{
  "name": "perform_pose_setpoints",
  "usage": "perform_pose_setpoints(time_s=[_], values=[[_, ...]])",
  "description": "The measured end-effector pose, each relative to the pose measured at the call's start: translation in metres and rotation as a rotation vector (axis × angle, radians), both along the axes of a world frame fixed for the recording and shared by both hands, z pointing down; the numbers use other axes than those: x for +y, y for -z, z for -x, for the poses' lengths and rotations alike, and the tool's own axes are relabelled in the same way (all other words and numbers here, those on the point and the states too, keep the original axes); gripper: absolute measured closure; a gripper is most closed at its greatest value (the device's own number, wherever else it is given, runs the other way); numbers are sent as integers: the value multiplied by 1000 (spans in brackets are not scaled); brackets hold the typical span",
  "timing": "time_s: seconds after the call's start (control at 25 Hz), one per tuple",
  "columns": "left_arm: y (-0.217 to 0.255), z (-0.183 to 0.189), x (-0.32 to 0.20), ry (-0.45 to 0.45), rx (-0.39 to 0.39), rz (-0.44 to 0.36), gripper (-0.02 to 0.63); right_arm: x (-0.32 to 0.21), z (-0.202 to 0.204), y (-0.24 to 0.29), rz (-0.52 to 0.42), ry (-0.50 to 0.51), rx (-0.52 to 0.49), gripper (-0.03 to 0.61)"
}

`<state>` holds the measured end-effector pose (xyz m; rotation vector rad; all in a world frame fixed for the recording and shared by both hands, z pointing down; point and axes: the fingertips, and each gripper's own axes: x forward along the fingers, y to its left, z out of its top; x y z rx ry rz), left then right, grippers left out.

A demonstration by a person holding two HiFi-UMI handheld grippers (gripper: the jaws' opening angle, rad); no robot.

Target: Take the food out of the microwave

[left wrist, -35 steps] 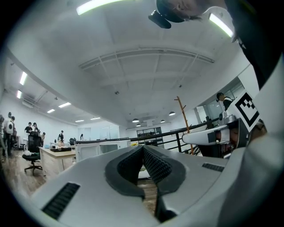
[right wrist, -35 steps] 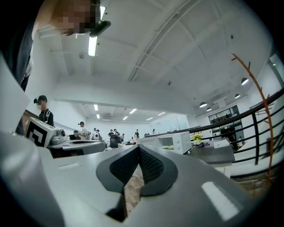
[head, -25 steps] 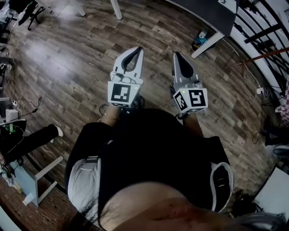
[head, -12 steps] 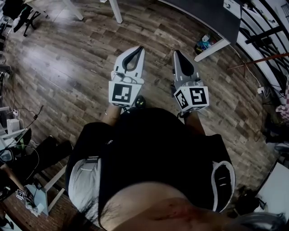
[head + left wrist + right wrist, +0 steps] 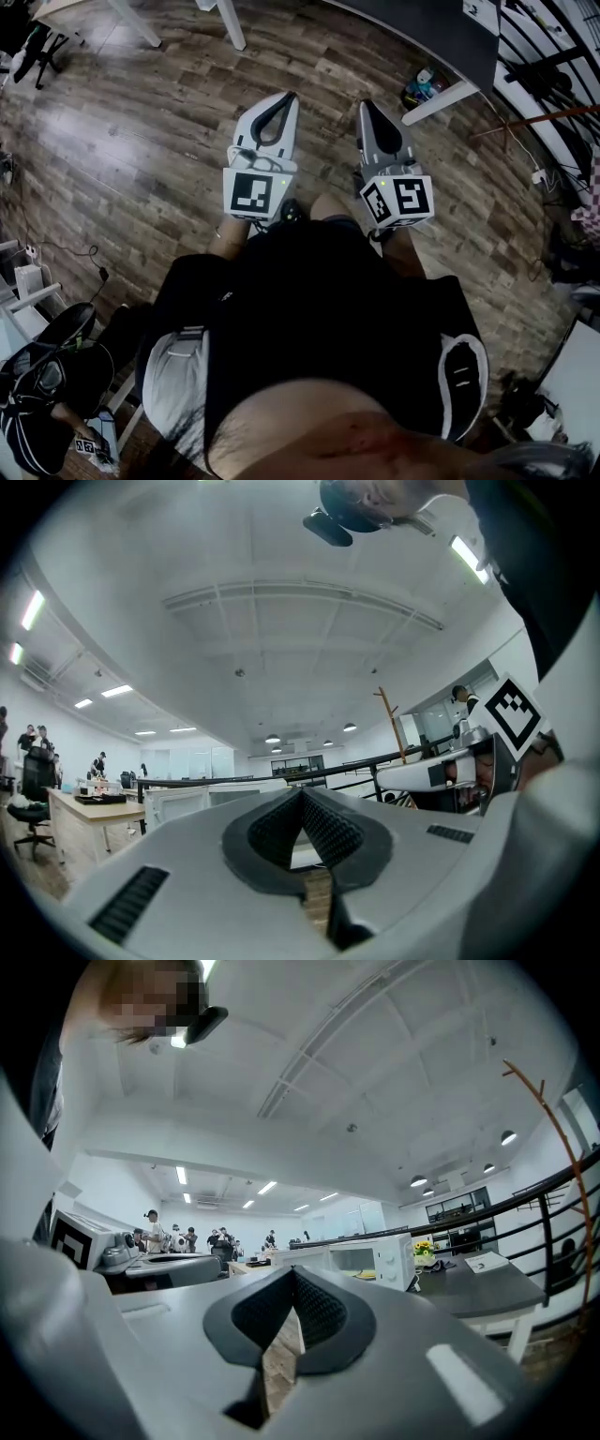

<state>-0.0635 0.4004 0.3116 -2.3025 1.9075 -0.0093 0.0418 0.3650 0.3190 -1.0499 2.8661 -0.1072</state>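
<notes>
Holding left gripper (image 5: 288, 97) and right gripper (image 5: 364, 106) side by side, level, out over plank floor (image 5: 141, 141). Pressing both pairs of jaws fully together, pinching nothing. Facing white microwave (image 5: 373, 1260) beyond the right gripper's tips, well apart, sitting on grey table (image 5: 478, 1290) beside yellow flowers (image 5: 423, 1248). Not making out the food inside: too small.

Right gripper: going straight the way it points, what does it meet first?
Likely the white microwave on the grey table. It stands beyond the shut, empty jaws of the right gripper, slightly right of their line. Nothing nearer shows between, but depth is unclear.
</notes>
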Motion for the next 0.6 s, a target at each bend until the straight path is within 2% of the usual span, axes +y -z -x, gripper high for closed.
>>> perform_pose_setpoints(time_s=[0.12, 0.48, 0.6], values=[[1, 1, -17, -14, 25, -2, 607, -15, 3, 4, -9, -1, 2, 578], [6, 17, -80, 0, 7, -4, 607, -87, 26, 10, -22, 25, -20, 577], [9, 24, -105, 10, 23, -8, 607, -112, 34, 11, -31, 39, -21, 577]])
